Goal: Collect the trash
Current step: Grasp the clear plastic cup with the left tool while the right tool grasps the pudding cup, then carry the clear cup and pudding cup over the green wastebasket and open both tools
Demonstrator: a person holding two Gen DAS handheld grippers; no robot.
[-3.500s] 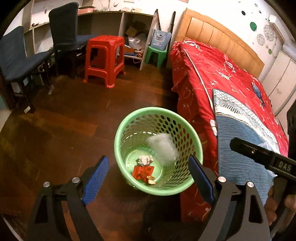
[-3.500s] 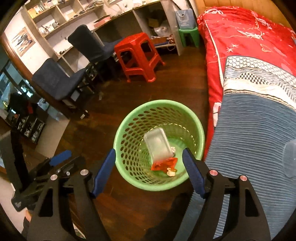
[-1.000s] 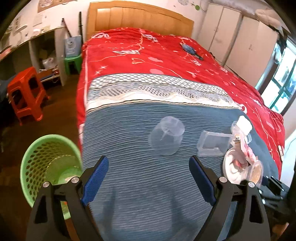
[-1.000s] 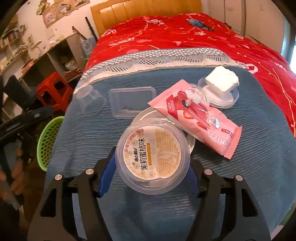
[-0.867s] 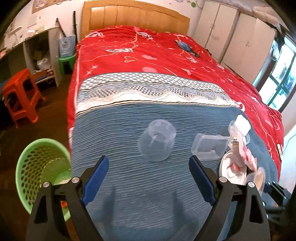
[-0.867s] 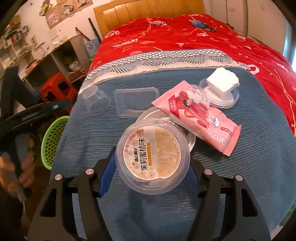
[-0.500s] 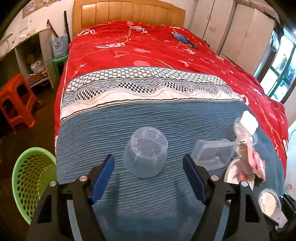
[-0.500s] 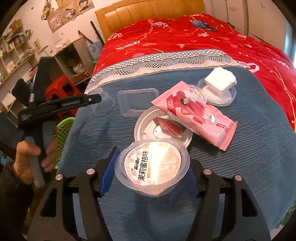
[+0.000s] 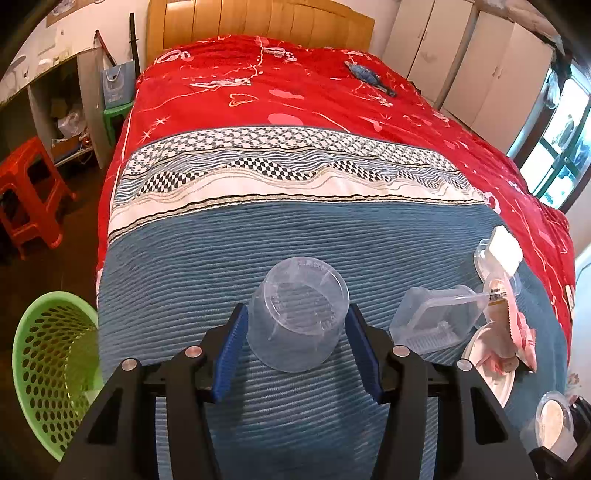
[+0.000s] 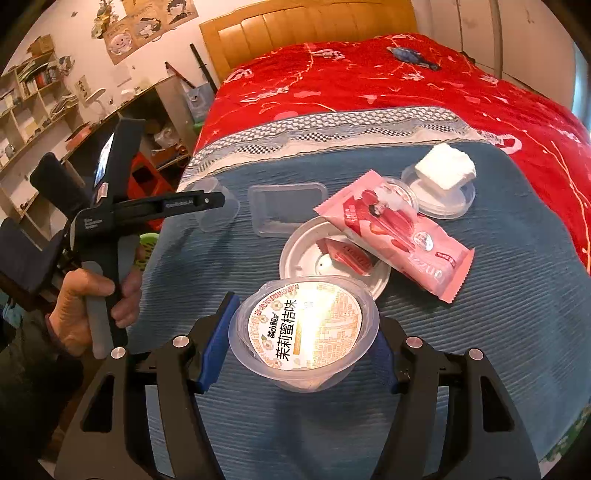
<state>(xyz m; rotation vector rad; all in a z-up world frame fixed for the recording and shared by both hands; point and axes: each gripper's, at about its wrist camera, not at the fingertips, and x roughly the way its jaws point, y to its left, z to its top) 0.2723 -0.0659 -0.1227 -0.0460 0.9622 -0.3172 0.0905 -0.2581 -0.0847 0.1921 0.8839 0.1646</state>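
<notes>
My left gripper [image 9: 297, 347] is shut on a clear plastic cup [image 9: 297, 314] lying upside down on the blue blanket. My right gripper [image 10: 303, 332] is shut on a clear lidded pudding cup [image 10: 304, 325] with a printed label, lifted slightly off the blanket. A clear rectangular tray [image 10: 288, 208], a white round lid [image 10: 317, 258], a pink snack wrapper [image 10: 395, 232] and a white tissue on a clear lid [image 10: 443, 173] lie on the bed. The green mesh basket [image 9: 40, 365] stands on the floor left of the bed.
The bed has a red quilt [image 9: 280, 96] and a wooden headboard [image 9: 258, 26]. A red stool [image 9: 26, 188] and shelves stand on the left. Wardrobes [image 9: 480, 66] line the right wall. The left hand-held tool [image 10: 110, 236] shows in the right wrist view.
Both grippers left the basket and went to the bed. The left jaws closed around the clear cup. The right gripper closed on the pudding cup and lifted it off the white lid.
</notes>
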